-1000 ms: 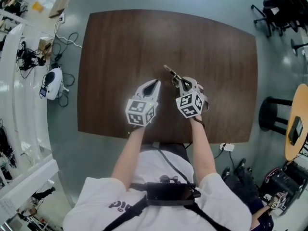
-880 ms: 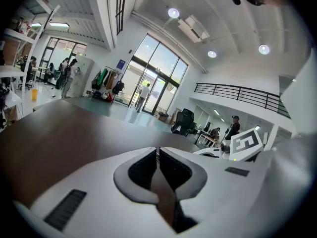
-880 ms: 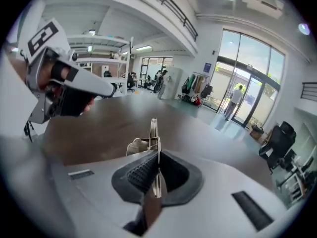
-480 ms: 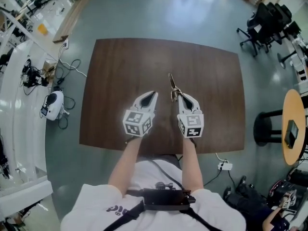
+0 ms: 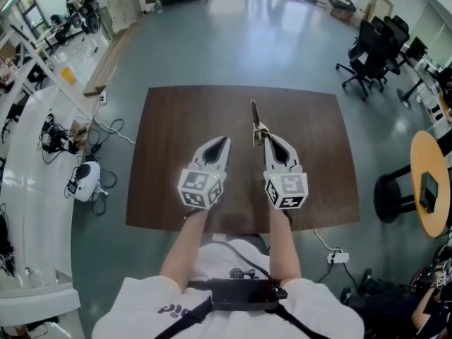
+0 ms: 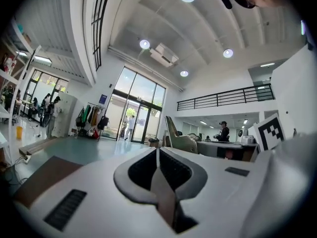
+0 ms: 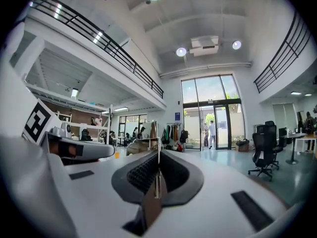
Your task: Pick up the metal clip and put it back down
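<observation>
**Clip Lifted; Set-Down Outstanding**

The right gripper [image 5: 267, 138] has its jaws pinching the slim, elongated, silvery metal clip [image 5: 255, 121]. The clip projects forward from the jaw tips, over the middle of the dark brown wooden desk [image 5: 176, 133]. It appears raised clear of the desk, so the pick-up is judged complete and the return to the desk remains. The left gripper [image 5: 224, 141], also over the desk's middle, has its jaws pressed together on nothing.

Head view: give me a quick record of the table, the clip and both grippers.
table: brown wooden top
metal clip: pinched at one end, sticks out forward past the jaw tips
right gripper: shut on the metal clip
left gripper: shut, empty, beside the right gripper
task step: clip picked up, not yet put down
</observation>
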Motion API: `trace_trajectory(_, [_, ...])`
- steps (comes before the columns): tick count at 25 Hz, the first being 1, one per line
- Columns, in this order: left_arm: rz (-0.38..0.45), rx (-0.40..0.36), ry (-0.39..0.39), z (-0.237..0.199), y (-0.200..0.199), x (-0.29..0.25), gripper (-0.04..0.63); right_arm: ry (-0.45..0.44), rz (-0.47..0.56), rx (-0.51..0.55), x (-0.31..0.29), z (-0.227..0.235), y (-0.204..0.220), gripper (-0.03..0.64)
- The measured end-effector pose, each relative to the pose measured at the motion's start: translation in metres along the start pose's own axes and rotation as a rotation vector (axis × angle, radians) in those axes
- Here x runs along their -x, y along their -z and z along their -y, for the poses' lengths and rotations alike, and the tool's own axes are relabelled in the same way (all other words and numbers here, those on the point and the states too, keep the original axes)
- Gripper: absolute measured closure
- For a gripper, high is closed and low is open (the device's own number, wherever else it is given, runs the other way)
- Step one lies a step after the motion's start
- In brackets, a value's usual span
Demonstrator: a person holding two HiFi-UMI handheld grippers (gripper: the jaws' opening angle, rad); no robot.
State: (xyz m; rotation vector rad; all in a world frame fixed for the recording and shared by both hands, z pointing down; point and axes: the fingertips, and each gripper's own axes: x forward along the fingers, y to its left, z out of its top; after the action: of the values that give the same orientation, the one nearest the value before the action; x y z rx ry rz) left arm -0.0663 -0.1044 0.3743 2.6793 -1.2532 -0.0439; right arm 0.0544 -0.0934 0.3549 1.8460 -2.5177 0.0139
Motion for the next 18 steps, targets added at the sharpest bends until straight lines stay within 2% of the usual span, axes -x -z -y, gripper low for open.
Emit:
trace_trajectory(10, [0.130,-0.084,-0.020,0.016,-0.085,0.039,0.571,0.004,0.178,0.005,0.040,-0.022,-0.093,0.601])
trace_trajectory(18, [0.179,-0.108,0.003,0.030,-0.116,0.053,0.571,0.009,0.217,0.026,0.055,-0.032,-0.119,0.601])
